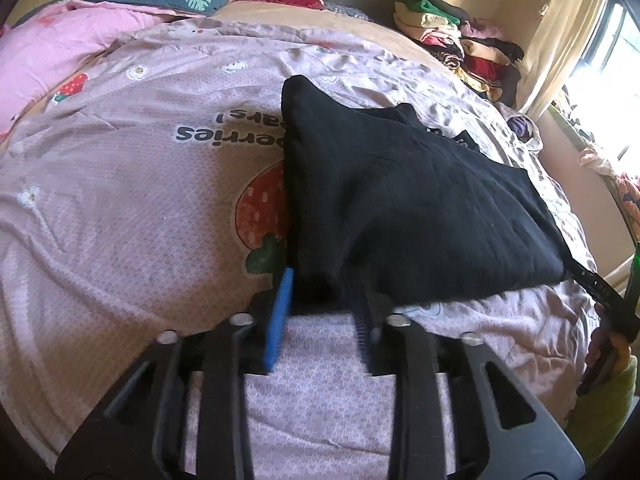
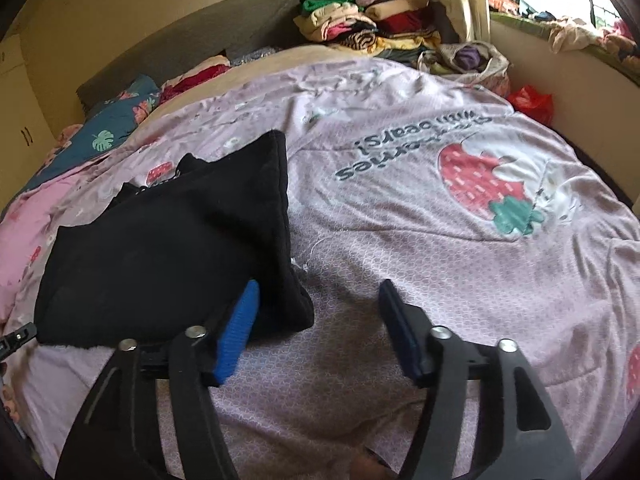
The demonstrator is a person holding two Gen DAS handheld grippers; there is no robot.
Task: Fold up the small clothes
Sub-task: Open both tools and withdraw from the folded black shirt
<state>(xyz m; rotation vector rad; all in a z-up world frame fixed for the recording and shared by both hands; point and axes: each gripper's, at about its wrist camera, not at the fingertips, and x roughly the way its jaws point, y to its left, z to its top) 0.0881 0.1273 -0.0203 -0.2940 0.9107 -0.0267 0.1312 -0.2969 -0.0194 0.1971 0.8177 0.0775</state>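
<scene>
The pink bedspread (image 2: 400,240) carries upside-down grey lettering; in the right wrist view "with bears!" sits above a word ending in "erries", beside a printed strawberry (image 2: 480,184). A folded black garment (image 1: 400,208) lies flat on this bedspread, its long axis running from the near edge away toward the headboard (image 2: 192,40), one corner pointing that way. The left hand-held gripper (image 1: 324,320) is partly parted, the garment's near edge between its blue pads but not visibly pinched. The right hand-held gripper (image 2: 320,328) stands released and wide, its left pad (image 2: 240,332) touching the garment's near corner. A clothes pile (image 2: 372,16) sits by the headboard.
</scene>
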